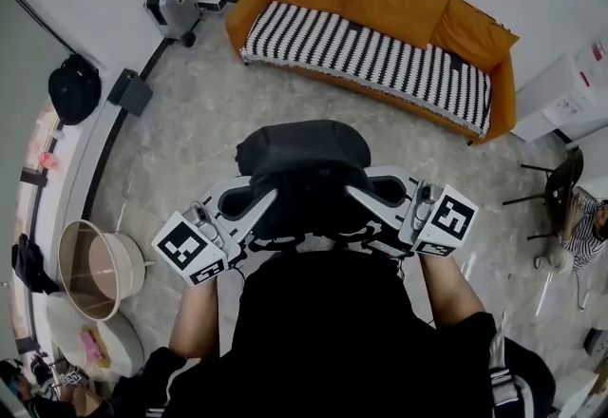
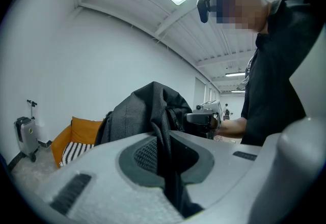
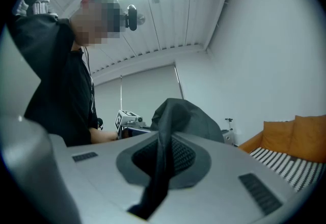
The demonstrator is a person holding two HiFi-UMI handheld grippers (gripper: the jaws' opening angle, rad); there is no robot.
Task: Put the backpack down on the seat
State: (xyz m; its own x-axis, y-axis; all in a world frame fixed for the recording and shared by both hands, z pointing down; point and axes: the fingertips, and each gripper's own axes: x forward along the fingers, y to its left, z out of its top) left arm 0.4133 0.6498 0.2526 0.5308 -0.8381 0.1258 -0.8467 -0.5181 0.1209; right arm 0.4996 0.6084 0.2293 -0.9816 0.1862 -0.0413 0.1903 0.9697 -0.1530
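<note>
A black backpack hangs in front of my chest, above the grey floor and well short of the orange sofa with its striped seat cover. My left gripper is shut on a black strap of the backpack. On the other side my right gripper is shut on another strap, with the backpack's body just beyond its jaws. In the right gripper view the sofa lies at the right; in the left gripper view the sofa lies at the lower left.
A grey scooter-like machine stands left of the sofa. A round basket and a black bag sit along the left wall. At the right are a white cabinet, a small dark table and a seated person.
</note>
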